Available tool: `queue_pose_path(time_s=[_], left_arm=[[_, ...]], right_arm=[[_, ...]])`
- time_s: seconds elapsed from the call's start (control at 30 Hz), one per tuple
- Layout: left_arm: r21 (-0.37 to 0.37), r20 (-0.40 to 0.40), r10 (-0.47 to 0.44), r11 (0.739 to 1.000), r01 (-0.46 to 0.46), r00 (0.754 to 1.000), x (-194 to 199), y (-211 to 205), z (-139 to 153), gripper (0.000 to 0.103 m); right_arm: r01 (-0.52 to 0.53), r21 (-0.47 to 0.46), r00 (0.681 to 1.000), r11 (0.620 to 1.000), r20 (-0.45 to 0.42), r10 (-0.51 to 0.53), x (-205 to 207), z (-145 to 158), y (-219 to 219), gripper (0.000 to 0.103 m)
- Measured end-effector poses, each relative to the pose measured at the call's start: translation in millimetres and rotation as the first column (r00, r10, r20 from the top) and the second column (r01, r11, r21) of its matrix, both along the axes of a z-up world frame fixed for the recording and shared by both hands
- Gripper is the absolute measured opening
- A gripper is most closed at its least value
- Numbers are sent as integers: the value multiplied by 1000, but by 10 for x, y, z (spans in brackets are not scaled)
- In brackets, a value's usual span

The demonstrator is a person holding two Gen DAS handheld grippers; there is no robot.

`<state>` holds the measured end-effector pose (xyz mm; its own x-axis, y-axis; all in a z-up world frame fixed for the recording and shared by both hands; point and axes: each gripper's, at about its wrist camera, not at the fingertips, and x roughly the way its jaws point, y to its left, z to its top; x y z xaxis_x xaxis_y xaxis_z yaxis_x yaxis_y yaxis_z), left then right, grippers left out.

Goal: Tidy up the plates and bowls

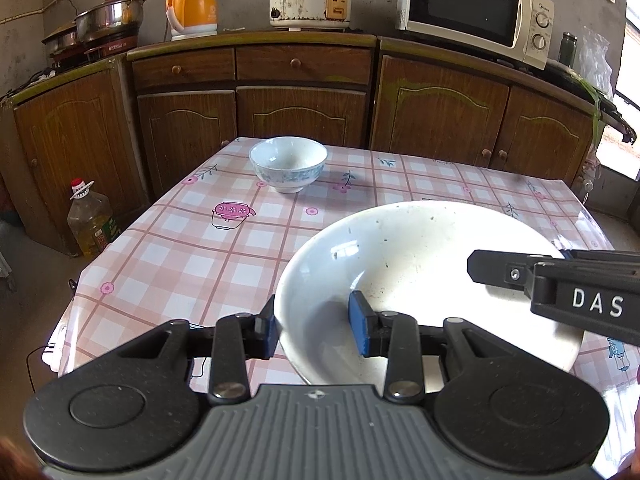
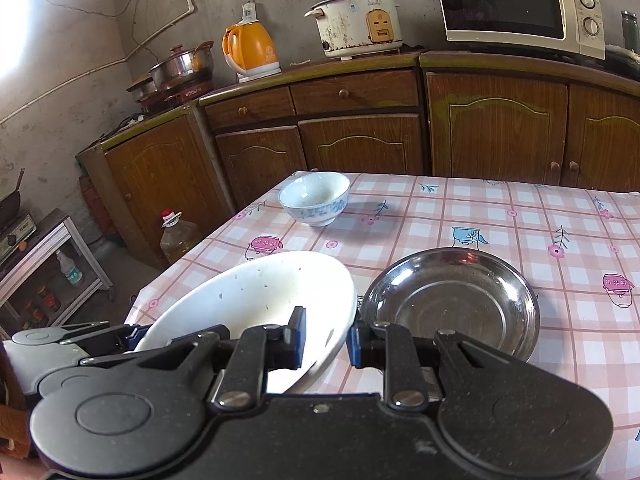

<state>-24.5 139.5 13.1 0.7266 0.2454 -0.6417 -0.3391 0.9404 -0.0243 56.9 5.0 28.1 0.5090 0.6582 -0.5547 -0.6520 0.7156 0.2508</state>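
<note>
Both tools have hold of the same wide, shallow white ceramic plate, one on each side of its rim. The left tool has its blue pads closed over the near-left edge, one pad outside the rim and one inside the well. The right tool pinches the opposite edge just as narrowly, with the rim between its pads. From the right wrist view the plate sits tilted, its right edge raised off the pink checked tabletop, which fits a two-sided lift: a dish this broad and slick would likely tip or slip from a single pinch.

Just beside it rests a round stainless steel dish, flat on the cloth, probably where the white plate is meant to be stacked. A small white bowl with a blue pattern stands well apart at the far edge, untouched.
</note>
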Motion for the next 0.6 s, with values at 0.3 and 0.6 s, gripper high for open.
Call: queue_pose_path(time_s=[0.3, 0.6], left_arm=[[-5, -6, -3, 1000, 3, 1000, -61, -51, -28, 35], [-4, -1, 1, 1000, -1, 1000, -104, -71, -28, 35]], right_arm=[[-1, 4, 1000, 1000, -8, 2, -39, -28, -40, 28], [-10, 9, 1000, 1000, -6, 10, -146, -47, -109, 27]])
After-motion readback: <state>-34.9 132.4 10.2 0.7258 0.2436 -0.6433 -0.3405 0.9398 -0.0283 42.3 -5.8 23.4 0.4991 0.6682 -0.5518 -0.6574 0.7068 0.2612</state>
